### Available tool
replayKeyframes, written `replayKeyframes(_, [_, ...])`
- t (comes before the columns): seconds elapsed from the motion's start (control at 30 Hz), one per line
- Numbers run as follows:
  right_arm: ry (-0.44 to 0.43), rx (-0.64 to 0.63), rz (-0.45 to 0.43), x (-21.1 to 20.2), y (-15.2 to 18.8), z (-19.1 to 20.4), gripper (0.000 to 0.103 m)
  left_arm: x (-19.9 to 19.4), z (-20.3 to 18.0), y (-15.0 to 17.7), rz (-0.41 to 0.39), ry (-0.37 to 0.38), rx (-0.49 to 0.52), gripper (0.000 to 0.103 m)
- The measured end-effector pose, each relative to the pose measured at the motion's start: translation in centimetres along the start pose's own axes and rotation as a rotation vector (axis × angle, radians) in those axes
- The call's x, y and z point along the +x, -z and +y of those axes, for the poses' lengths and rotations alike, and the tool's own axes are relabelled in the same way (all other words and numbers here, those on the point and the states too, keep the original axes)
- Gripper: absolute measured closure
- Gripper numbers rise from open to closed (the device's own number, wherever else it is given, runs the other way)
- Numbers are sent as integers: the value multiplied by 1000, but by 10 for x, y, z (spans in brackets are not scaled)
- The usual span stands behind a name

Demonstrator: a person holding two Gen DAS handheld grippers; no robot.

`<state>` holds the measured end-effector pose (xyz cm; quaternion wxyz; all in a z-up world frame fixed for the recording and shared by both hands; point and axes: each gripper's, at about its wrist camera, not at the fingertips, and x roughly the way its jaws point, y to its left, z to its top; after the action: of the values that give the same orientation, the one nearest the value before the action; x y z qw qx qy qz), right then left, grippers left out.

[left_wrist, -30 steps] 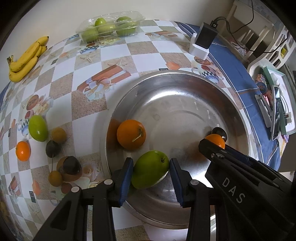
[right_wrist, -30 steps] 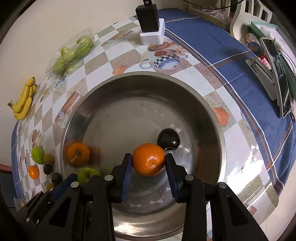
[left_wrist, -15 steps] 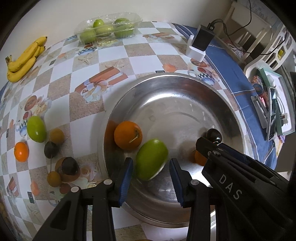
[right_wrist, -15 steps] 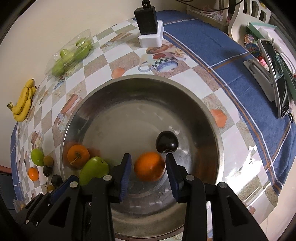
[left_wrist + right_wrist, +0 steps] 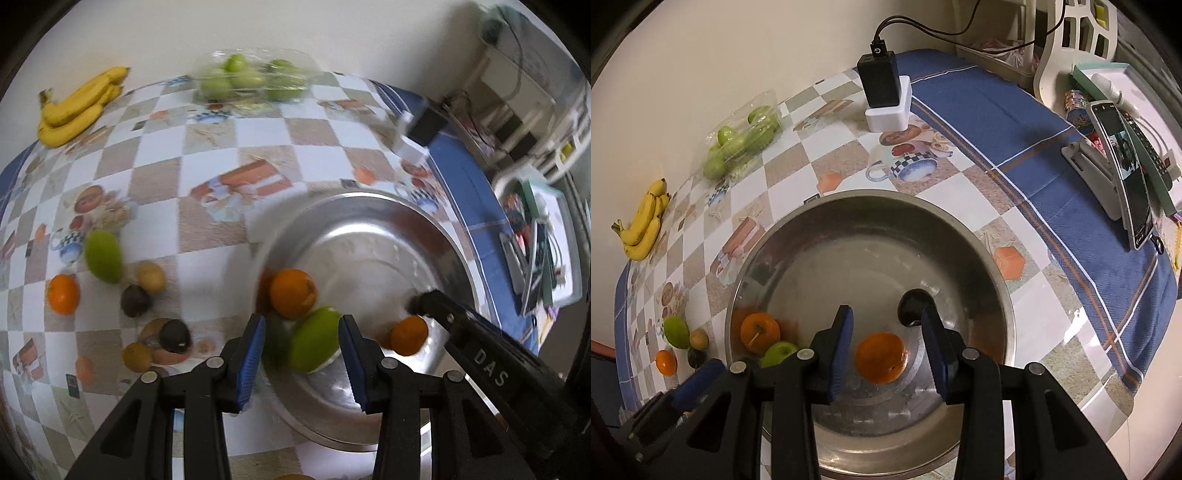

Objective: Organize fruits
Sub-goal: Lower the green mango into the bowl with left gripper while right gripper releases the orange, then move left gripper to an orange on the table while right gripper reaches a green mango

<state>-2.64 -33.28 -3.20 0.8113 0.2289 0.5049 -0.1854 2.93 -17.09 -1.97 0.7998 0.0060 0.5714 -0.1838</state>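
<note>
A steel bowl (image 5: pixel 436 236) (image 5: pixel 960 236) holds a green mango (image 5: pixel 314 343) (image 5: pixel 777 352), a stemmed orange (image 5: pixel 293 292) (image 5: pixel 759 331), a second orange (image 5: pixel 409 334) (image 5: pixel 880 357) and a dark plum (image 5: pixel 913 305). My left gripper (image 5: pixel 301 350) is open above the bowl's near left rim, the mango lying loose beyond its fingers. My right gripper (image 5: pixel 886 347) is open above the second orange, which rests on the bowl floor. Loose on the table to the left lie a green mango (image 5: pixel 103 254), an orange (image 5: pixel 63 293) and several small brown and dark fruits (image 5: pixel 137 300).
Bananas (image 5: pixel 75 107) (image 5: pixel 642 225) and a clear box of green fruits (image 5: pixel 255 79) (image 5: pixel 742 140) lie by the far wall. A black charger on a white base (image 5: pixel 884 99) stands behind the bowl. A phone on a stand (image 5: pixel 1123 170) and clutter sit on the blue cloth at right.
Both grippers have opened and let go: the mango and the orange dropped into the bowl. Both grippers have lifted back; the left view has swung left.
</note>
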Motion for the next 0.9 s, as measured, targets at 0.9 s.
replayKeyframes(0.9, [-78, -199, 11, 10, 17, 59, 33, -22, 150, 8, -78, -234, -421, 20])
